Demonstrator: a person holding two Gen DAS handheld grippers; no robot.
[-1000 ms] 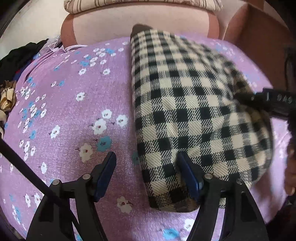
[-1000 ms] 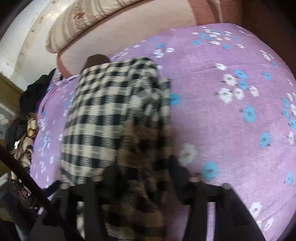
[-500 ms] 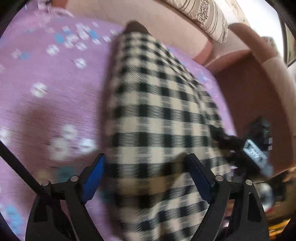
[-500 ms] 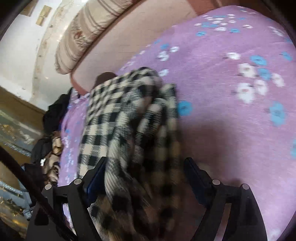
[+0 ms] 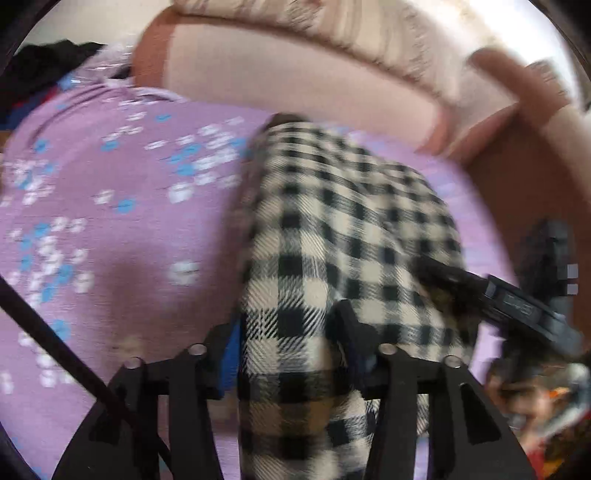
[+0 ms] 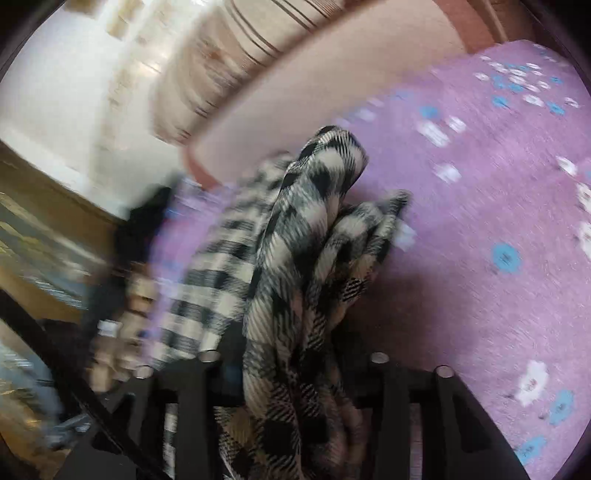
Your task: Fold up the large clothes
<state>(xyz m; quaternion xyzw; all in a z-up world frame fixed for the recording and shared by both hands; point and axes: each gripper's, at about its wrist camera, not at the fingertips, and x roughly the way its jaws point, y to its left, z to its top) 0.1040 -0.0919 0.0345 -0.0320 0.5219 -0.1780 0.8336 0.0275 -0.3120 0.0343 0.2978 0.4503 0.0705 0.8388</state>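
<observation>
A black-and-cream checked garment [image 5: 343, 236] lies folded lengthwise on a purple flowered sheet [image 5: 110, 229]. My left gripper [image 5: 288, 339] is shut on its near end, with the cloth bunched between the blue pads. My right gripper shows at the right of the left wrist view [image 5: 461, 280] with its tip at the garment's right edge. In the right wrist view the right gripper [image 6: 291, 350] is shut on a bunched fold of the same garment [image 6: 314, 229], which stands up from the jaws. Both views are blurred by motion.
A pink sofa back [image 5: 295, 81] with a striped cushion [image 5: 351, 29] runs along the far edge. Dark clothes [image 5: 48, 62] are piled at the far left. A wooden cabinet [image 6: 44, 221] stands left of the sheet.
Both grippers were open around the garment's near end and have closed on it. The right gripper has lifted its bunch of cloth off the sheet.
</observation>
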